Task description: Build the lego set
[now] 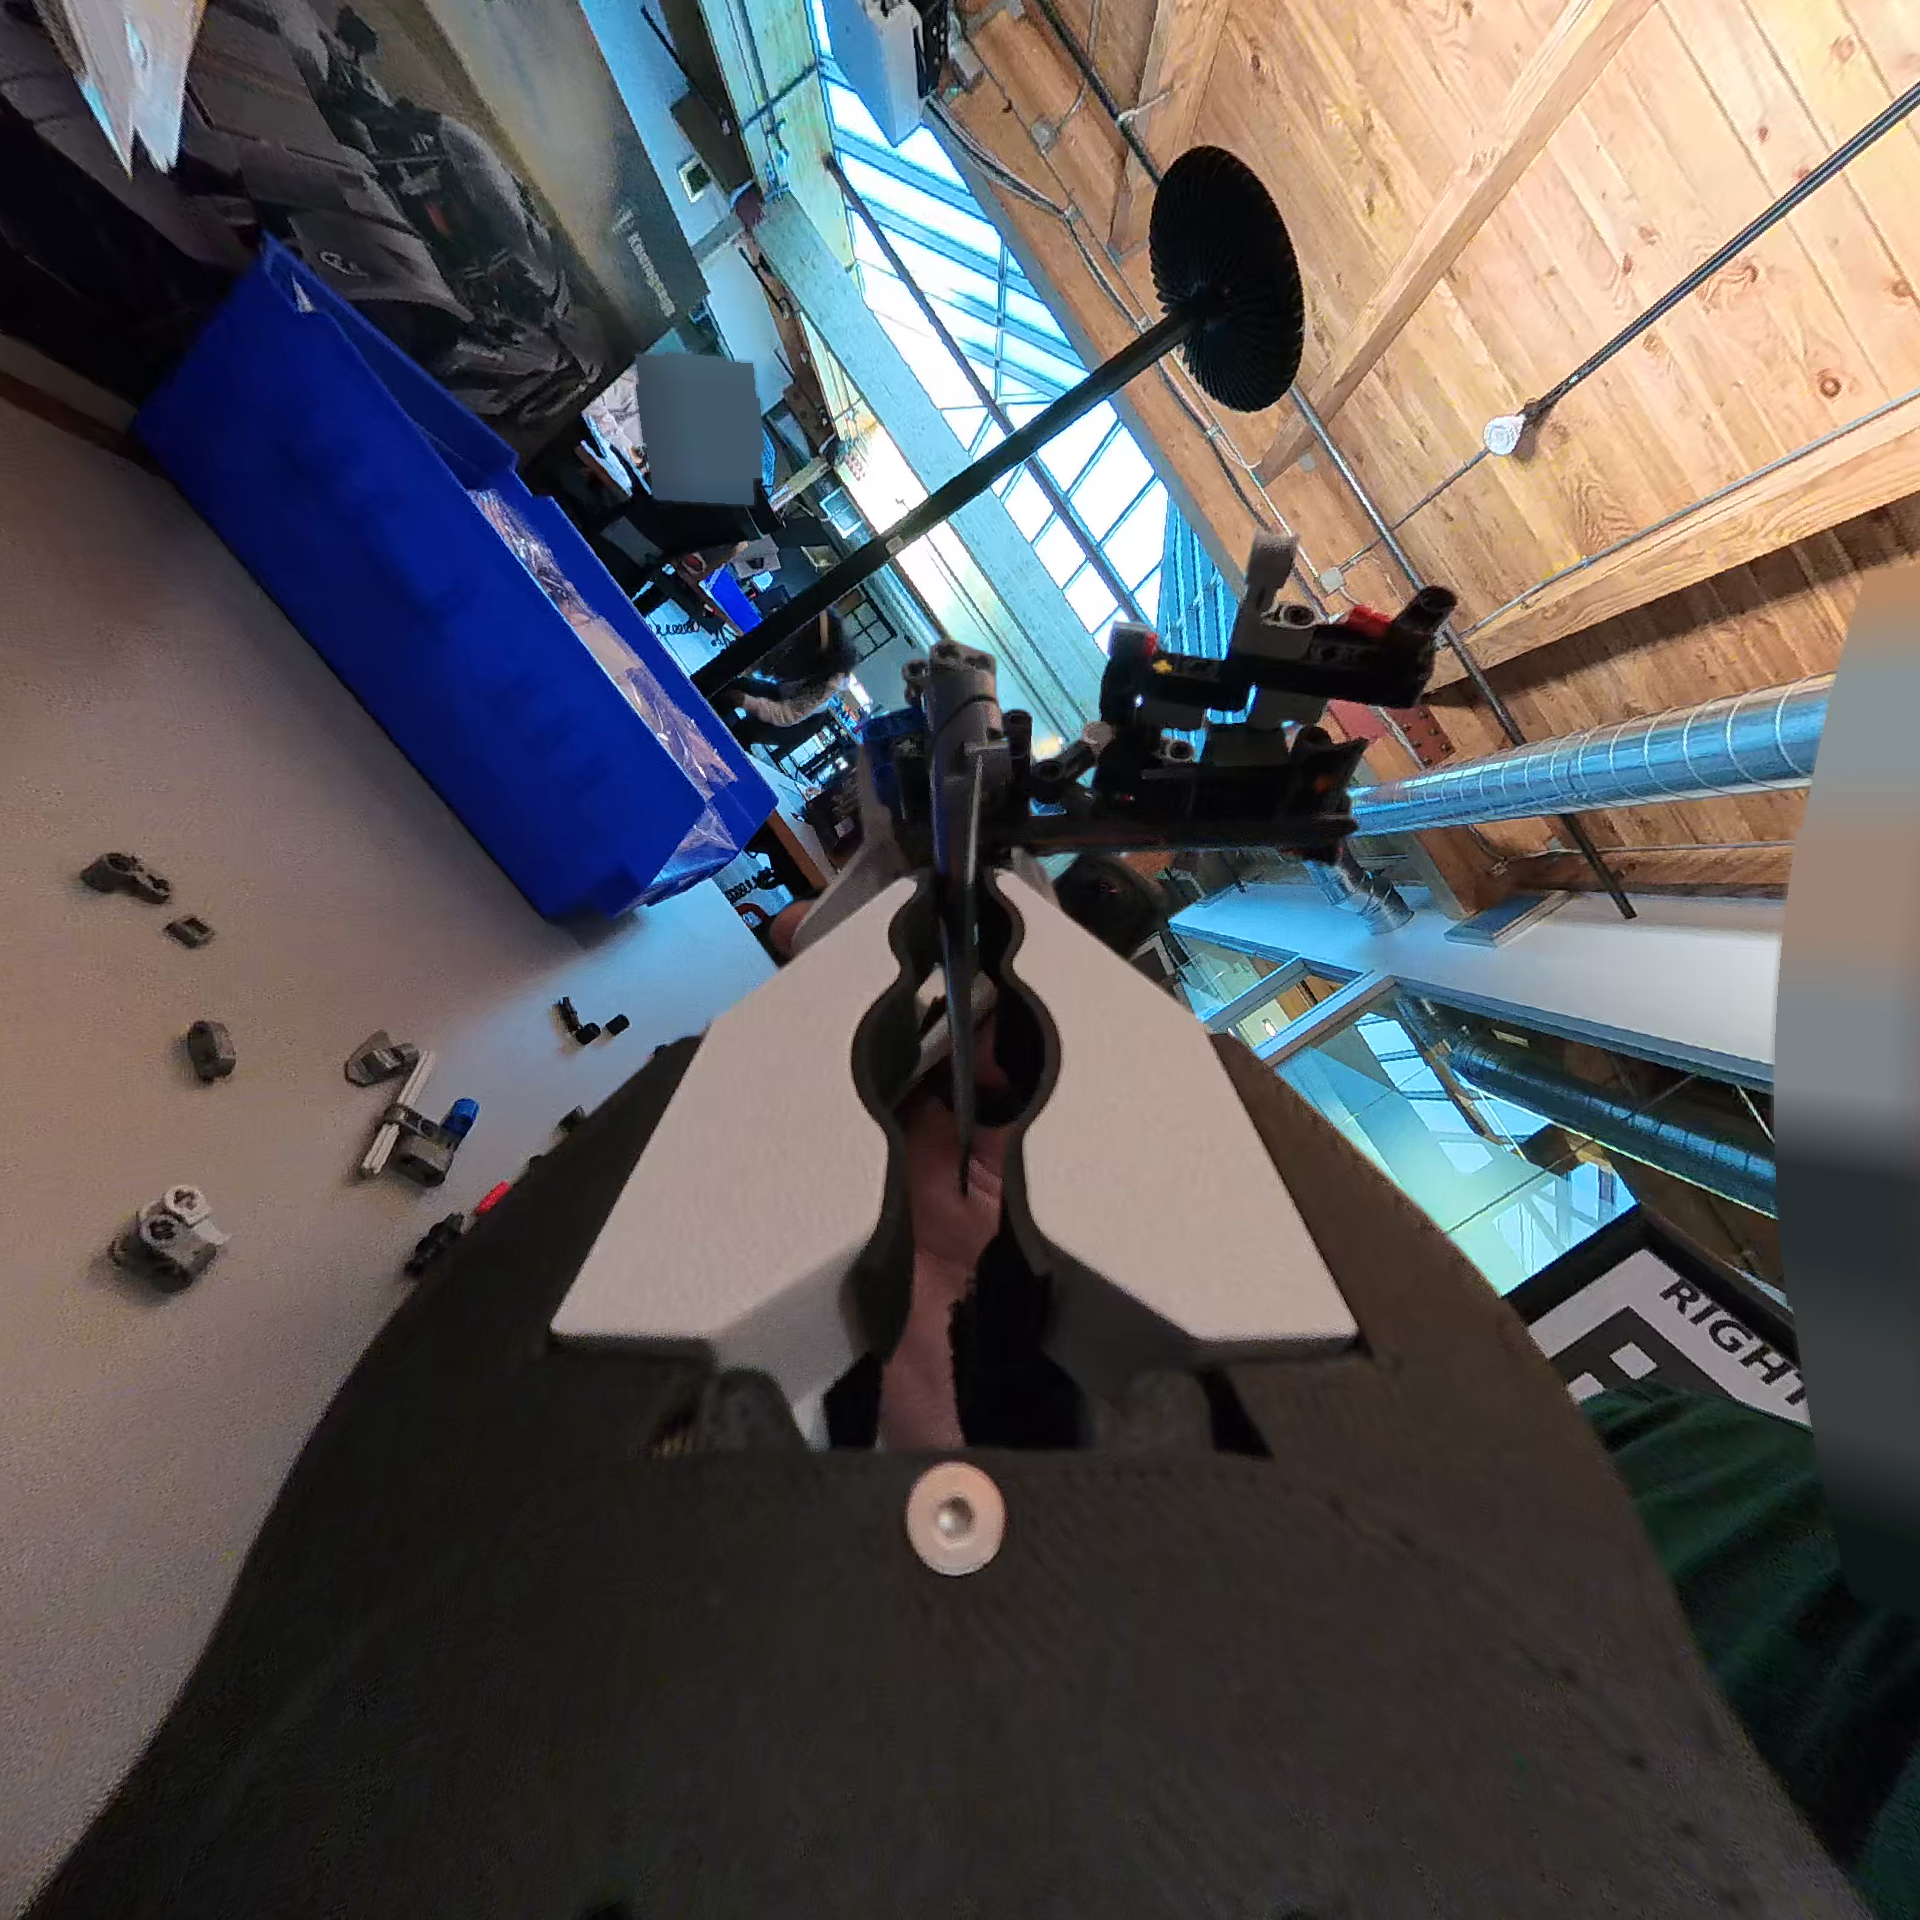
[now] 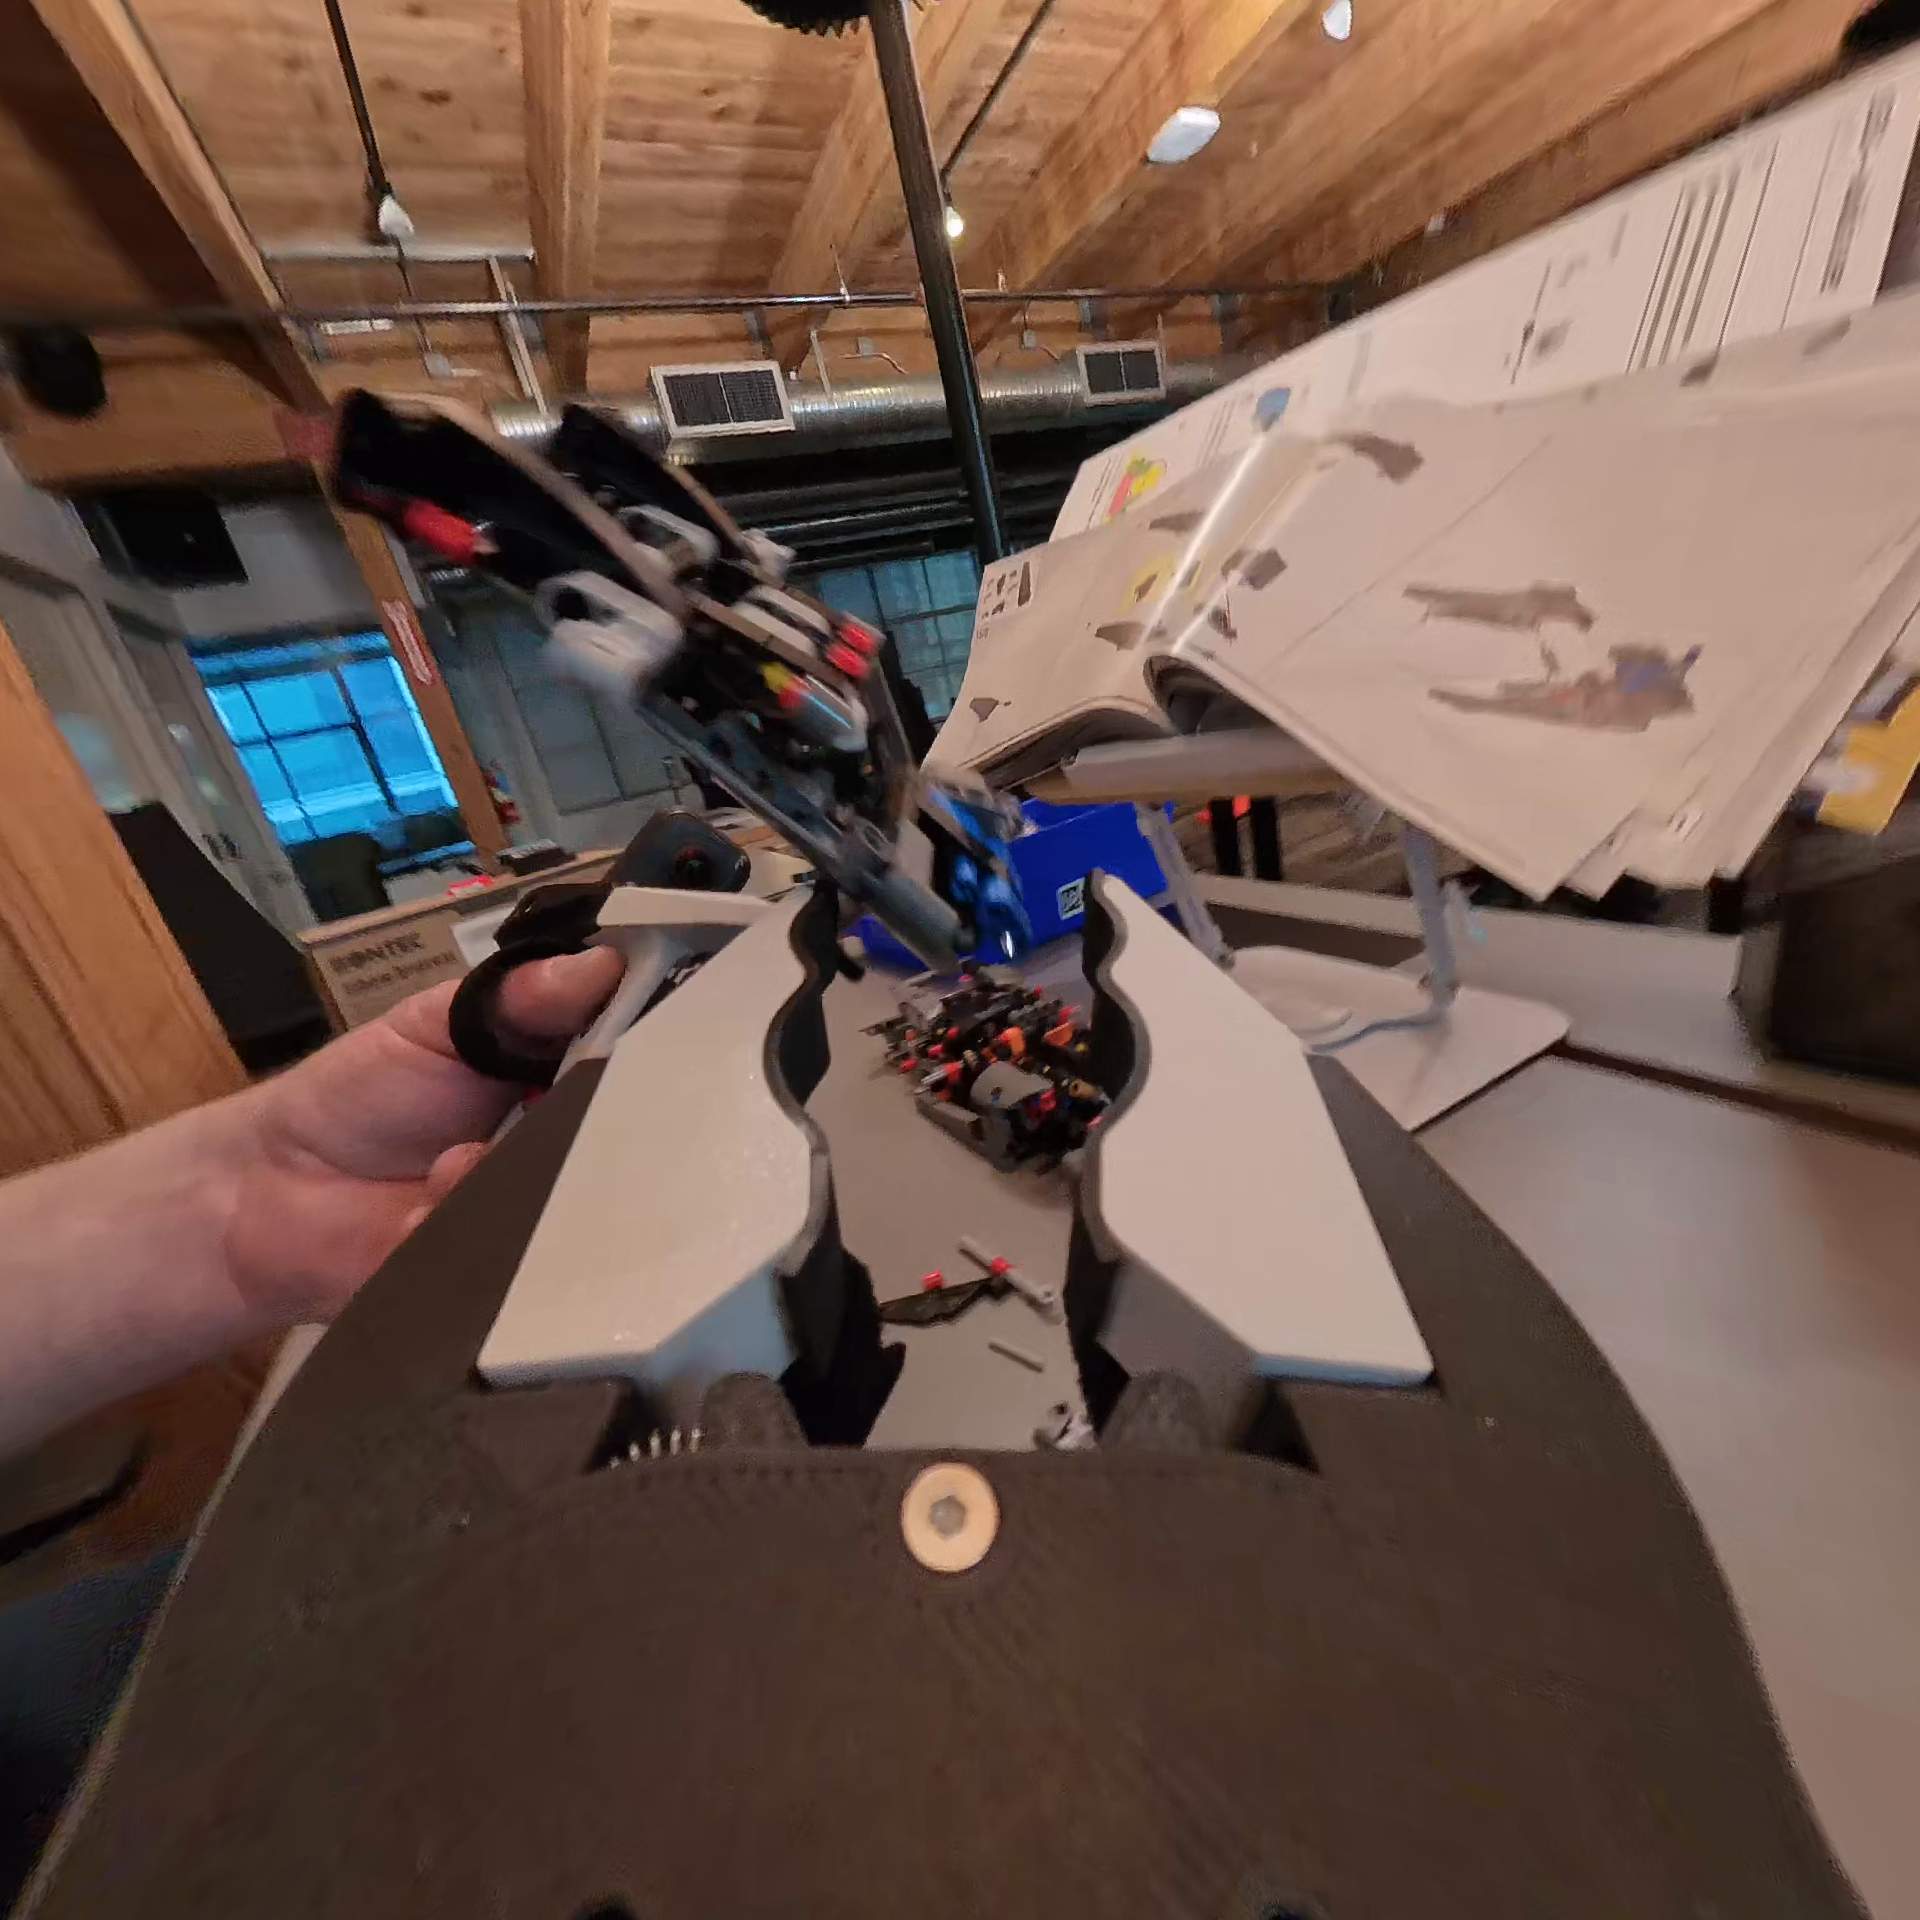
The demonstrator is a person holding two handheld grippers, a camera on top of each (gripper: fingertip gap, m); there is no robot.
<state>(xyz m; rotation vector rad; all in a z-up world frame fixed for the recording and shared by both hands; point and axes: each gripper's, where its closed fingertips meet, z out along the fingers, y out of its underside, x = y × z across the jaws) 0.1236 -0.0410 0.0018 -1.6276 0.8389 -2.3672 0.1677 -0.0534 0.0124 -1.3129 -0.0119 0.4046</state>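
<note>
A grey counter [image 2: 1558,1195] carries an open instruction booklet [image 2: 1455,644] on a stand. The partly built lego model [image 1: 1195,748], dark with grey and red parts, is held in the air, clamped at 1 end by the closed fingers of the left gripper [image 1: 961,914]. Its long axis runs sideways to the right from those fingers. The right gripper [image 2: 951,935] is empty, fingers spread, with the model up and to its left. Only the right wrist view shows a pile of loose pieces [image 2: 997,1060] directly ahead between its fingers, likely its nearer target, and a hand [image 2: 364,1122]. Only the left wrist view shows scattered small pieces [image 1: 405,1132] and a blue bin [image 1: 416,582].
</note>
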